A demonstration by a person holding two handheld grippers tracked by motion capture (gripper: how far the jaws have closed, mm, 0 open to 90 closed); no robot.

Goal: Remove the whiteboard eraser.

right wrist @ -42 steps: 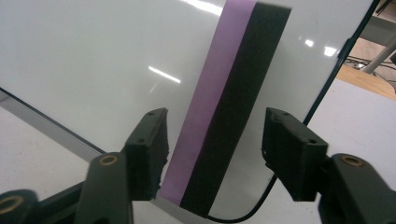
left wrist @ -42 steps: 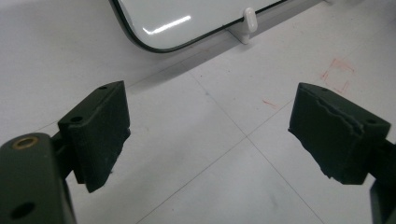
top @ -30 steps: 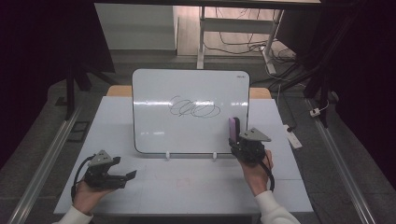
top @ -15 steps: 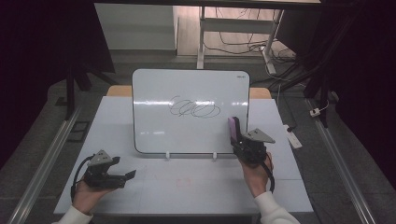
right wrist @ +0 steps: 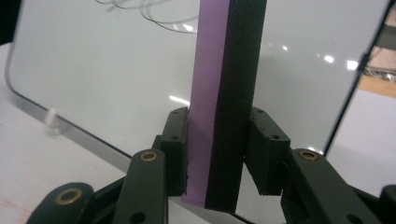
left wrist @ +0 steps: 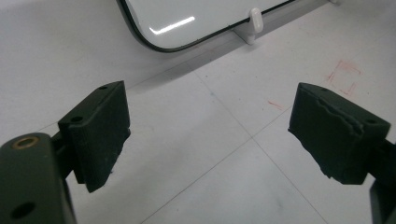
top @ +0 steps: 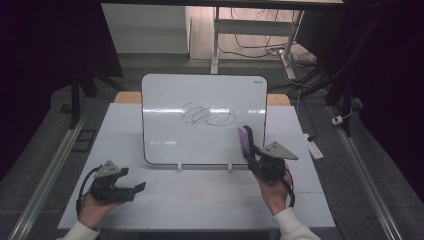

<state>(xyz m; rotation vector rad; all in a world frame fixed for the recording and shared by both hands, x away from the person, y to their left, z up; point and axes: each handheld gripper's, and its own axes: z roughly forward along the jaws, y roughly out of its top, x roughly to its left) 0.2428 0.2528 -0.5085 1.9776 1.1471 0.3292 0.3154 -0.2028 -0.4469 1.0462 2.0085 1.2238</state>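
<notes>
One purple-and-black block eraser (right wrist: 224, 102) is clamped upright between the jaws of our right gripper (top: 254, 155), just before the lower right part of the one white whiteboard (top: 165, 135) standing on the desk (top: 310, 200). We judge it may tip the board if pressed hard. One black scribble (top: 207, 116) waits above. Our left gripper (left wrist: 208, 135), jaws wide and empty, rests below the board's left corner.

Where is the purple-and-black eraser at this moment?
In the high view the eraser stands upright, clamped in the right gripper, before the whiteboard's lower right corner.
</notes>
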